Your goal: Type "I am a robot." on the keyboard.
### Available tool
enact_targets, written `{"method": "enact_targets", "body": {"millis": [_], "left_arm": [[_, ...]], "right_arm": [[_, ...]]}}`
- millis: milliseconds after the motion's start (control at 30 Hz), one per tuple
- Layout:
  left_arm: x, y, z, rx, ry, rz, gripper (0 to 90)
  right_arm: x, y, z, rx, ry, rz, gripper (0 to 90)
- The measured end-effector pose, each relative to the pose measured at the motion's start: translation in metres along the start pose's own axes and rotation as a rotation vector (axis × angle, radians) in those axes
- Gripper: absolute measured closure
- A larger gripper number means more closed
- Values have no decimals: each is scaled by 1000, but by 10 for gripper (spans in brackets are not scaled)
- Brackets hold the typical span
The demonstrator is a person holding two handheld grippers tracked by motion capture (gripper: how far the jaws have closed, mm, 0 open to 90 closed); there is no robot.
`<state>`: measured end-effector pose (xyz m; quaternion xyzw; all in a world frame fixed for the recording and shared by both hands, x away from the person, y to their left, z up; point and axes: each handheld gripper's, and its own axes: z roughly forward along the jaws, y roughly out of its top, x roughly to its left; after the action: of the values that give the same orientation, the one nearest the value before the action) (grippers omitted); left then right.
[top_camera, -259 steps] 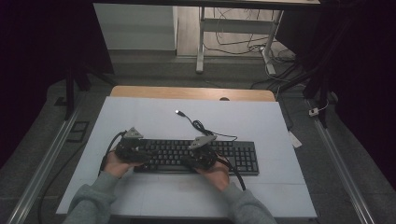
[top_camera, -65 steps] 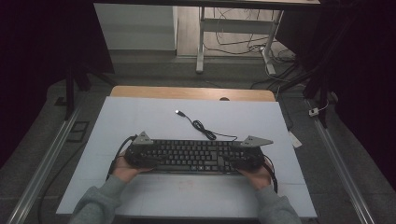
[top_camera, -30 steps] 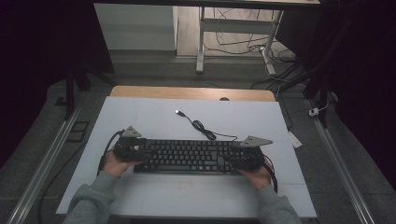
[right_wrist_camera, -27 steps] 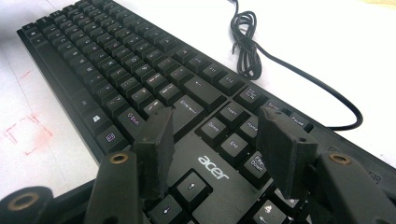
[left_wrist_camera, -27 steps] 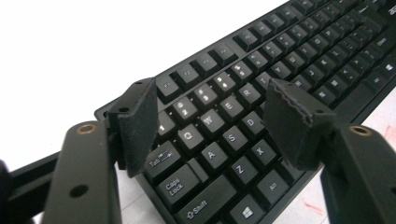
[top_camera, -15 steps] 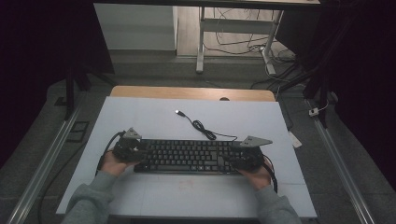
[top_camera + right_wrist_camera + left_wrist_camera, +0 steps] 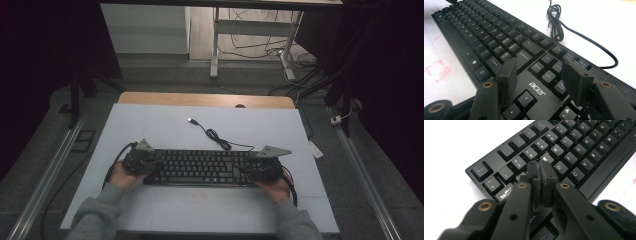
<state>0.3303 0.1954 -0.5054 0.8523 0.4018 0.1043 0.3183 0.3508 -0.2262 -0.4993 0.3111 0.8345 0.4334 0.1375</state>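
Keyboard [image 7: 202,167], black and full-size, lying lengthwise near the front edge of the white table [image 7: 150,120]; its cable [image 7: 220,141] runs off the rear edge, coils once, and ends in a USB plug [image 7: 191,120] lying loose on the tabletop. Left gripper [image 7: 539,173] poised over the left end of the keyboard: its jaws have just been closing and now meet pad to pad, with nothing between them, their tips above the keys around W and E. Whether the tips touch a key cannot be told. Right gripper [image 7: 540,71] held over the right end, jaws standing apart and empty, one pad above the Shift and Enter region, the other above the Page Down block, the brand lettering visible between them. In the high view each hand grips its tool at one end of the keyboard, left hand [image 7: 120,176] and right hand [image 7: 276,190], sleeves entering from the bottom edge. Faint red marks [image 7: 437,68] show on the table surface in front of the keyboard.
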Motion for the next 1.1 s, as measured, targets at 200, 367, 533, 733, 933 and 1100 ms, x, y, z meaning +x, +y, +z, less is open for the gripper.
{"method": "enact_targets", "body": {"millis": [200,367,533,733,933,1100], "left_arm": [[-2,0,4,24,-6,12,887],[-2,-1,5,36,1,16,888],[-2,-1,7,46,5,17,887],[-2,-1,9,50,4,21,888],[-3,-1,9,47,9,20,888],[-1,0,0,-26,-4,-2,887]], "right_arm": [[0,0,0,4,-2,-5,469],[0,0,0,4,-3,-4,469],[0,0,0,4,-3,-4,469],[0,0,0,4,-3,-4,469],[1,0,0,5,-7,-7,470],[0,0,0,4,-6,-6,469]]}}
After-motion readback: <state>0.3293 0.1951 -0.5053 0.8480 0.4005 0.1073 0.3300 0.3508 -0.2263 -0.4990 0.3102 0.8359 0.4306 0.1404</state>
